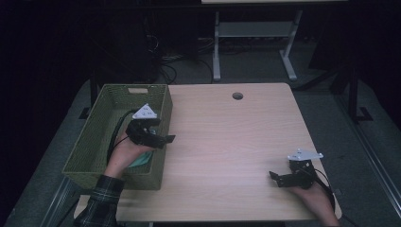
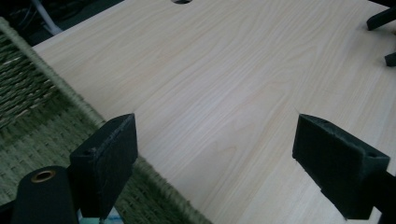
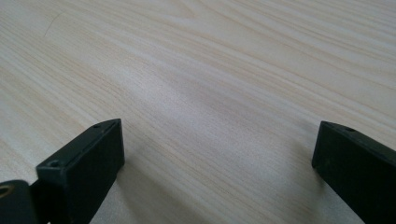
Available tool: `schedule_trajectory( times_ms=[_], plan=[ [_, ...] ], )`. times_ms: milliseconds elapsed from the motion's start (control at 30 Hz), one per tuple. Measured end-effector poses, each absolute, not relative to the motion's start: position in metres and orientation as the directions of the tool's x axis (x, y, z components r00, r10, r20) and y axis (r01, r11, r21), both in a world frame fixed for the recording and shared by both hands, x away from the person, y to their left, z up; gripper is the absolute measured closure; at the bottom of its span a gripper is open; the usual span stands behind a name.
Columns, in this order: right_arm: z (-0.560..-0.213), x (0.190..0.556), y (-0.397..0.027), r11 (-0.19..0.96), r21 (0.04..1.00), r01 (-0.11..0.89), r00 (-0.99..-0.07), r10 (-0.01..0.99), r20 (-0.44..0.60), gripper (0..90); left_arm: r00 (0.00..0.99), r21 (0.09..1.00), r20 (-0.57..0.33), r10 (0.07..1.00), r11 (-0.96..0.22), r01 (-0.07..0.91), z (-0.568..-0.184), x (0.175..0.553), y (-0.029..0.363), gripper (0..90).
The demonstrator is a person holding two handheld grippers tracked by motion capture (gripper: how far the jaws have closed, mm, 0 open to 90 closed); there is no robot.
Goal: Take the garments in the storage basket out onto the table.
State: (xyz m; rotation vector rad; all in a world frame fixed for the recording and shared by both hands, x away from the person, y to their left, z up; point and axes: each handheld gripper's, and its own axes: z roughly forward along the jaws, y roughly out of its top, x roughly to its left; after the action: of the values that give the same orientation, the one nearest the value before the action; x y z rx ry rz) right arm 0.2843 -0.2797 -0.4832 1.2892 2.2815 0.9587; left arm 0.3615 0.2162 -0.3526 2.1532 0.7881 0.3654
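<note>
Tongs, left (image 1: 163, 137), gape over basket rim (image 2: 84, 105); table (image 1: 227, 142) bare.

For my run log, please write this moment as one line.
left gripper: open, above green woven basket rim | right gripper: open, over light wooden table | nothing held

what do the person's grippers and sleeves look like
Both grippers are black with two blocky flat-faced jaws. The left gripper and right gripper each carry a pale grey three-cornered plate on top and trail a black cable. A dark green plaid sleeve covers the left forearm.
</note>
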Motion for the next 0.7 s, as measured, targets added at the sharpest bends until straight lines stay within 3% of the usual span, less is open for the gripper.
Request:
schedule_trajectory(
  times_ms=[700],
  plan=[
    [-0.483,0.284,-0.280,0.357,0.703,0.615,-0.525,0.851,0.027,2.1,0.717,0.766,-0.005,0.697,-0.458,0.451,-0.353,0.368,0.250,13.5]
  ],
)
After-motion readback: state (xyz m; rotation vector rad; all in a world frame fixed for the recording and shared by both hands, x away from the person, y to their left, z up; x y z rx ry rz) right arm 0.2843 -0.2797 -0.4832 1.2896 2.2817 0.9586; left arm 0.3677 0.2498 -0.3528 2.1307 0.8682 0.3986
